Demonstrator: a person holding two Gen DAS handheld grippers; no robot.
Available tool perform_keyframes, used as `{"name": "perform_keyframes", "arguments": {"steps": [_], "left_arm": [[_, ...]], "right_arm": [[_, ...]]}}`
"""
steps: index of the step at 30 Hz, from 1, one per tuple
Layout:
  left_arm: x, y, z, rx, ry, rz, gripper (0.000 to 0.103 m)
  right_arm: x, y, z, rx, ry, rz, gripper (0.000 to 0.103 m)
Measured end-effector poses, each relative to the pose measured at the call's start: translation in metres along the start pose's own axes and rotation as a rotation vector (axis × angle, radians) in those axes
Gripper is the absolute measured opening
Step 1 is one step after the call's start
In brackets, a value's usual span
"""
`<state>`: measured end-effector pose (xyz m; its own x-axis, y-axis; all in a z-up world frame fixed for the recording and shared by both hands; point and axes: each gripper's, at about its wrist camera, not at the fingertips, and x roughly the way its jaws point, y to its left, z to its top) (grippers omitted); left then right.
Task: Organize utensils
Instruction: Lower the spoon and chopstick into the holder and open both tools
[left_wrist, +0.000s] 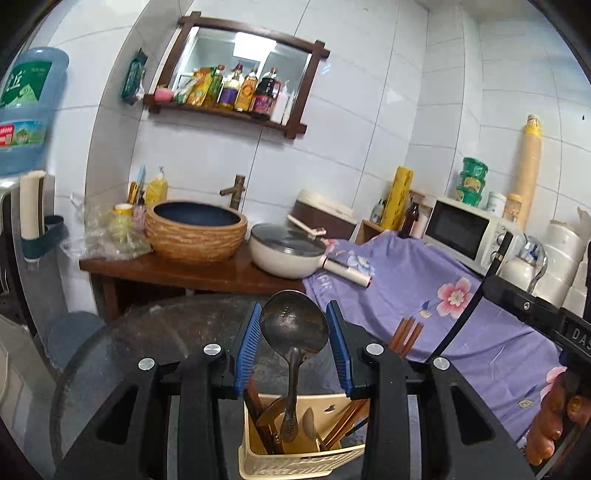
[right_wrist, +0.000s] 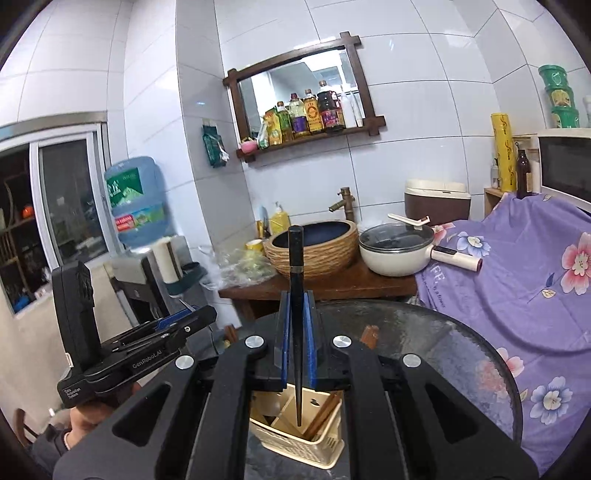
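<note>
Nearest the lens in the left wrist view: the left gripper, jaws spread wide w/ the ladle bowl standing between them, not touching either blue pad as far as I can tell. Ladle's handle runs down into the cream utensil basket, which sits on the round glass tabletop and already holds a spoon and brown chopsticks. In the right wrist view the right gripper has its jaws pressed together, pinching black chopsticks roughly mid-length; upper end sticks up well past the pads, lower tip points down into a basket compartment, near upright w/ a slight tilt. Handling, prob: chopsticks are light, stiff, smooth and lacquer-slick, so a mid-shaft pinch can let them slide or pivot; gripping closer to the thick end would hold steadier. Ladle is metal, rigid, top-heavy at the bowl; best taken on the handle, not the rounded bowl. Pose: both grippers are held above the basket, fingers forward and angled down; left sits to the side of the right, the two well apart, person's hand visible at the edge.
</note>
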<state>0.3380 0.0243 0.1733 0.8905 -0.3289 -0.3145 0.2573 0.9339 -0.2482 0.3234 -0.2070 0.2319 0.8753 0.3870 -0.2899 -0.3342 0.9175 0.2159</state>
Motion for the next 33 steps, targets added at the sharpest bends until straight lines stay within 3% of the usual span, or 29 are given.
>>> {"name": "perform_keyframes", "arguments": {"steps": [14, 22, 28, 29, 30, 32, 33], "left_arm": [[0.033, 0.010, -0.058, 0.016, 0.100, 0.041, 0.035], [0.041, 0.013, -0.080, 0.051, 0.144, 0.071, 0.036], [0.037, 0.006, -0.085, 0.104, 0.129, 0.084, 0.038], [0.035, 0.004, -0.086, 0.114, 0.124, 0.088, 0.040], [0.033, 0.003, -0.087, 0.123, 0.116, 0.092, 0.046], [0.027, 0.001, -0.089, 0.138, 0.096, 0.093, 0.053], [0.025, 0.000, -0.089, 0.139, 0.093, 0.092, 0.056]], "right_arm": [[0.044, -0.004, -0.070, -0.049, 0.121, -0.036, 0.008], [0.049, -0.009, -0.085, -0.052, 0.136, -0.046, 0.008], [0.044, -0.010, -0.088, -0.071, 0.114, -0.051, 0.010], [0.043, -0.010, -0.089, -0.077, 0.110, -0.051, 0.016], [0.042, -0.010, -0.088, -0.079, 0.108, -0.052, 0.031], [0.035, -0.010, -0.089, -0.078, 0.083, -0.057, 0.051], [0.031, -0.010, -0.089, -0.078, 0.067, -0.061, 0.051]]}}
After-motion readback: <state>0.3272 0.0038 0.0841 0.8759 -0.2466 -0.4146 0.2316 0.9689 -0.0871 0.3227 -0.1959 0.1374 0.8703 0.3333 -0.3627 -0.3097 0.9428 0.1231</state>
